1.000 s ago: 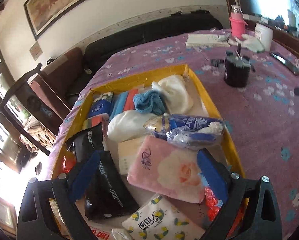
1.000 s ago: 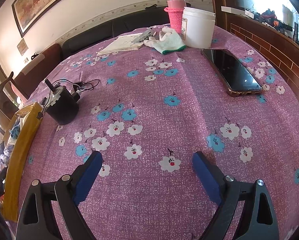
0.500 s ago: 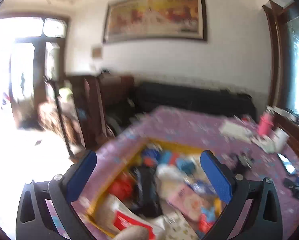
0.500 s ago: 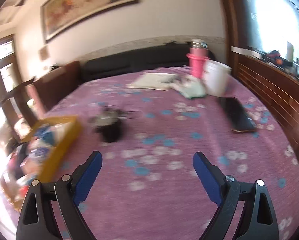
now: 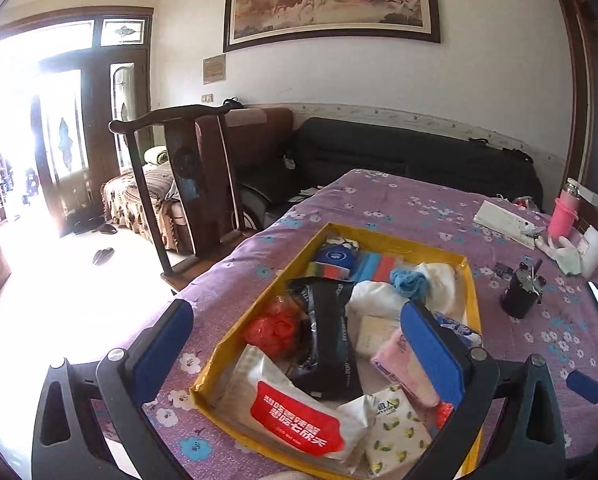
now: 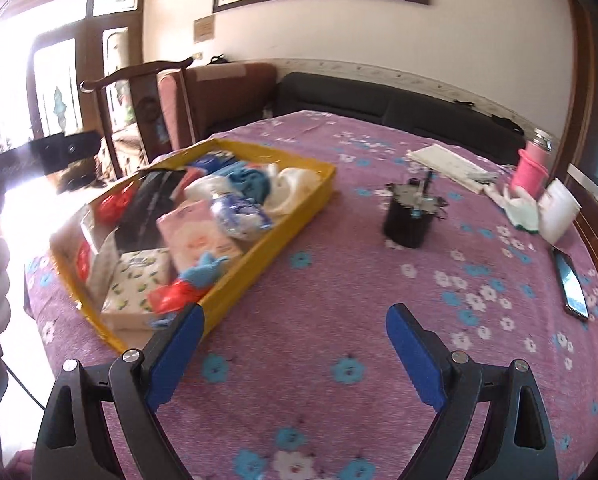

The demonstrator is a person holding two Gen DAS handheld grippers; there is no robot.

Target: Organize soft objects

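A shallow yellow tray [image 5: 235, 332] sits at the lower centre of the left wrist view, on a purple flowered tablecloth [image 5: 399, 204], crammed with soft things. From left to right lie a red crumpled bag [image 5: 273, 326], a white wipes pack with a red label [image 5: 295, 416], a black pouch [image 5: 325, 340], a lemon-print tissue pack [image 5: 395, 432], a blue cloth [image 5: 409, 282] and a pink tissue pack [image 5: 403, 364].

The left gripper [image 5: 299, 344] hangs above the tray, jaws wide and empty. The right gripper [image 6: 295, 344] is wide too, over bare cloth just right of the tray's near corner.

Mid-right stands a black cup [image 6: 409, 220], well clear of the tray; farther right are a pink bottle [image 6: 533, 168] and a phone [image 6: 571, 284] near the table edge. A dark sofa [image 5: 399, 160] lines the wall behind.
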